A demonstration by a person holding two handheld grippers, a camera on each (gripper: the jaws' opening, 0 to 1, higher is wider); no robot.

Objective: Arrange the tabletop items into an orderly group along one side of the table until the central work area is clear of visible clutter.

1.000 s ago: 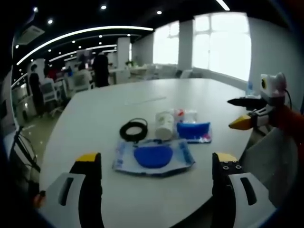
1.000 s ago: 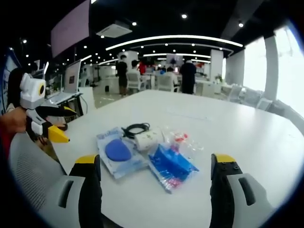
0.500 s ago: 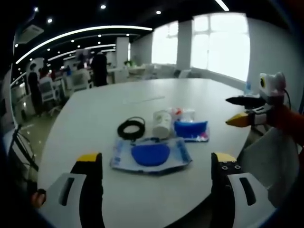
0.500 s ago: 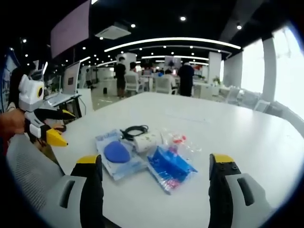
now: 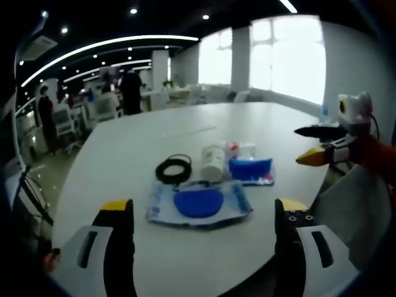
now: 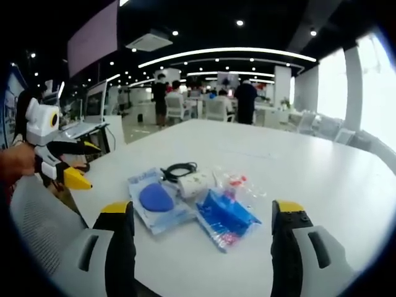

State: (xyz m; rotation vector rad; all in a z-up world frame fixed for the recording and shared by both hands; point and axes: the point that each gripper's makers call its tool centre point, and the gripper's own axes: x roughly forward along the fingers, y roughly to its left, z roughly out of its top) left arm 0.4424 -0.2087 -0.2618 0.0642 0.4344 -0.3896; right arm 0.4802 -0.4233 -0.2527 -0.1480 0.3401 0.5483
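1. Barely anything changed: your left gripper and right gripper hovered at the bench edge, jaws wide apart and empty, views drifting slightly.
2. Nearest lay the blue-padded pouch, untouched.
3. Beyond it, clustered mid-bench, sat the black cable coil, white cup and blue packet; clearing hadn't begun.
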